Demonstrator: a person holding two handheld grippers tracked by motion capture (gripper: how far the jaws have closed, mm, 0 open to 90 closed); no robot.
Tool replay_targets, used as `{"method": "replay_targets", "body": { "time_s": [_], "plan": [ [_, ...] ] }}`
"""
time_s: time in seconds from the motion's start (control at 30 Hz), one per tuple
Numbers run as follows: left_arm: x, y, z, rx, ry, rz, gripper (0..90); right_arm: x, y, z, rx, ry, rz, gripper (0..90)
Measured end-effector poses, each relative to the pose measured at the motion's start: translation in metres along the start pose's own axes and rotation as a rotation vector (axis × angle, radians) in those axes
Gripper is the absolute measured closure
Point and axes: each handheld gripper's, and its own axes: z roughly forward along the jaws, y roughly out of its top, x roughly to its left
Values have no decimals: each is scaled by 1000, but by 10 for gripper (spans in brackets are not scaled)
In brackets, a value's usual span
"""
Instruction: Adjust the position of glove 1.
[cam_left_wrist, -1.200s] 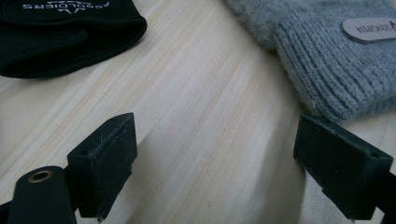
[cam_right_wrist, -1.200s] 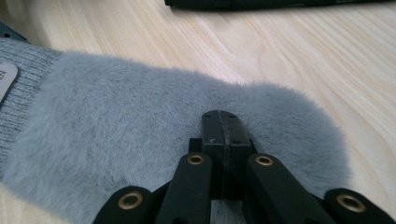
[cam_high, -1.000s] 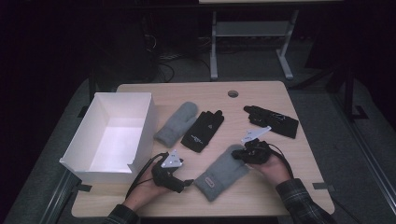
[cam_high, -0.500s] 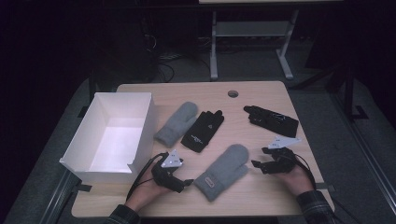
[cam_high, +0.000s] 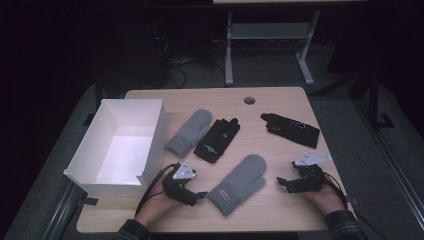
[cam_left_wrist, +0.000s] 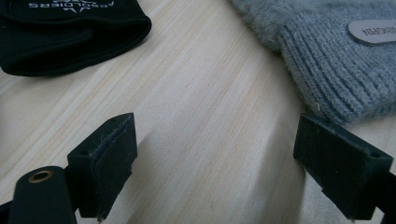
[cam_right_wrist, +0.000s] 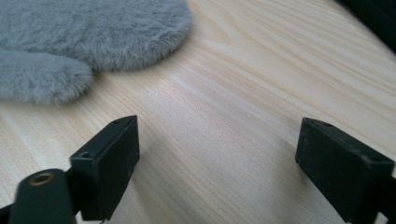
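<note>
Right tool has just spread its jaws and drawn back, nothing between them; the grey mitten lies flat on the counter beside it. Left tool waits released at the mitten's cuff.

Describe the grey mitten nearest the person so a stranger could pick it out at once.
Start at the white box on the wooden table. Toward the near edge, right of the box, lies the near grey mitten. Unlike the other grey mitten, it has a small label on its ribbed cuff.
</note>
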Motion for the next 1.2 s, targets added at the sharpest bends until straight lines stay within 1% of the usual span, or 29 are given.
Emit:
{"method": "replay_targets", "body": {
  "time_s": [0.03,0.07,0.13,0.17,0.23,0.33,0.37,0.4,0.53,0.57,0.6,0.7,0.83,0.87,0.9,1.03,1.07,1.13,1.2],
  "plan": [
    [1,1,-1,15,10,-1,128,0,0,0,0,1,6,121],
    [1,2,-1,26,19,-12,128,0,0,1,-2,0,7,116],
    [1,3,-2,40,32,-22,140,0,0,1,-1,0,6,115],
    [1,4,-3,47,49,-34,140,0,0,1,-2,1,7,115],
    [1,6,-4,47,55,-39,140,0,0,1,-2,1,7,115],
    [2,13,-7,30,82,-68,141,0,0,1,-3,1,5,115],
    [2,19,-9,21,106,-83,141,0,0,1,-2,1,5,115],
    [2,19,-9,21,106,-83,143,0,0,1,-2,1,5,115],
    [4,31,-9,18,128,-102,145,0,0,1,-3,-1,4,116],
    [8,37,-9,21,131,-108,145,0,0,1,-3,-1,5,116],
    [8,37,-9,21,131,-108,145,0,0,1,-3,-1,5,116],
    [15,48,-9,19,150,-126,145,0,0,1,-2,-1,7,116],
    [27,61,-8,12,155,-138,157,0,0,1,-1,0,8,116],
    [32,67,-6,2,163,-141,158,0,0,1,-1,0,8,116],
    [32,67,-6,2,163,-141,158,0,0,1,-1,0,8,116],
    [42,81,1,14,185,-133,159,0,0,1,-1,0,8,116],
    [46,84,2,16,192,-126,158,0,0,1,-1,0,8,116],
    [54,90,5,8,197,-138,158,0,0,1,-2,0,8,116],
    [63,96,8,0,215,-147,159,0,0,1,-1,0,8,116]
  ]
}}
